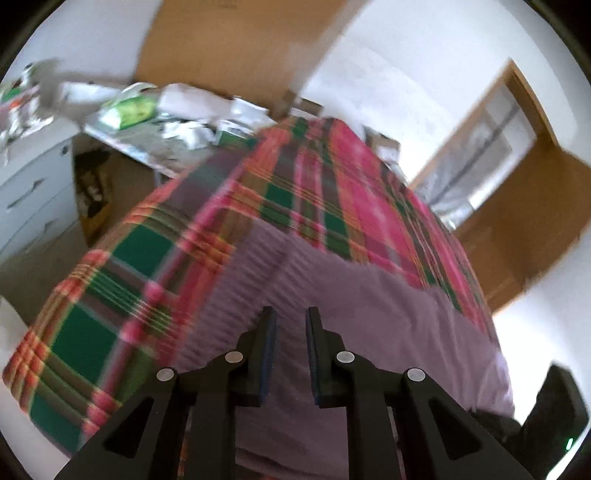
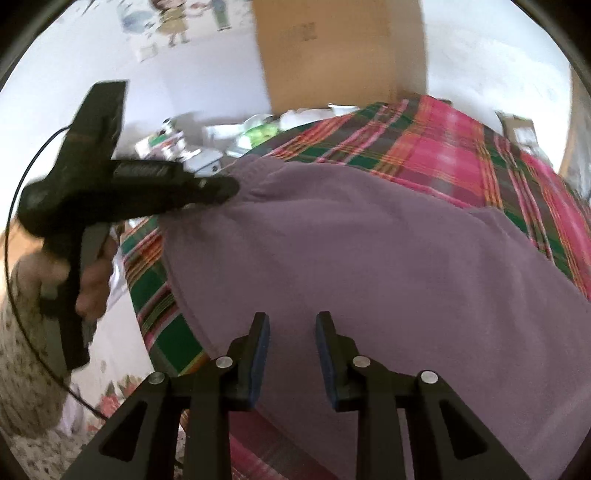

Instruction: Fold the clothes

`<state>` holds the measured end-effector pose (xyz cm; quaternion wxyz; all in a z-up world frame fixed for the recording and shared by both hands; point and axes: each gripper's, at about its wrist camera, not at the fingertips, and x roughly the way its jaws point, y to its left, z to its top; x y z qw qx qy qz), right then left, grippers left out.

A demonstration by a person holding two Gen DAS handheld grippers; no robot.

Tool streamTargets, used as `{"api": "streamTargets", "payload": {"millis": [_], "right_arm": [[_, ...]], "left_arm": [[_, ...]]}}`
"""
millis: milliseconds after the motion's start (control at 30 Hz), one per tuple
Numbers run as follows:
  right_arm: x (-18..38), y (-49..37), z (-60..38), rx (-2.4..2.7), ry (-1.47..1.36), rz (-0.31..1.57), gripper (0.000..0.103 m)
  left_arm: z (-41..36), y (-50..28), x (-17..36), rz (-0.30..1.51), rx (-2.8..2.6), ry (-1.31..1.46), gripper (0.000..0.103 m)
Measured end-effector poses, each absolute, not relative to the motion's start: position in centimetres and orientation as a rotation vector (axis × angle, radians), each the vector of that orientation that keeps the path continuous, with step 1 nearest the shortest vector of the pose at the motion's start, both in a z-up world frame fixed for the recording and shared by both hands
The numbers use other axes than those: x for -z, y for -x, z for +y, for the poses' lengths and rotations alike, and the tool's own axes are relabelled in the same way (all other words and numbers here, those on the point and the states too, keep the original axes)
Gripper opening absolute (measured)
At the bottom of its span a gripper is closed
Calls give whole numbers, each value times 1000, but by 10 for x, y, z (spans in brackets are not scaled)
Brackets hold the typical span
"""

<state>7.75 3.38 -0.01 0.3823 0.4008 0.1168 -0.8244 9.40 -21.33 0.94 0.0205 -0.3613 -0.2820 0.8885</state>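
Fingers of both grippers, left (image 1: pixel 290 321) and right (image 2: pixel 291 325), stand apart, gripping nothing, above the garment (image 2: pixel 369 258) spread on the bed (image 1: pixel 332 177). Whichever fold comes, I judge each pinch should take the hem (image 1: pixel 229 306) squarely, both layers together.

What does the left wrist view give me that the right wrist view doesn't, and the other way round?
Only the left wrist view shows the white drawer unit beside the bed and the wood-framed door on the far wall. Only the right wrist view shows the left hand-held gripper from outside, its tip at the garment's far edge, plus the hand holding it and the cartoon wall stickers. Both show the purple garment spread on the plaid blanket, the cardboard box, and clutter beyond the bed.
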Motion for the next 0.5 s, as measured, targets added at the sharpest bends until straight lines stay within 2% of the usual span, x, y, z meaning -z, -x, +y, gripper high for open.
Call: {"api": "streamTargets", "payload": {"millis": [233, 300, 500], "right_arm": [[-6, -82, 7, 2040, -970, 322, 30], [-4, -81, -3, 2019, -970, 322, 30], [-5, -88, -20, 1984, -934, 354, 34]], "left_arm": [[-239, -99, 2, -985, -2738, 1139, 15], [-246, -102, 5, -1004, -2747, 1157, 18], [-254, -110, 8, -1054, -2729, 1182, 20]]}}
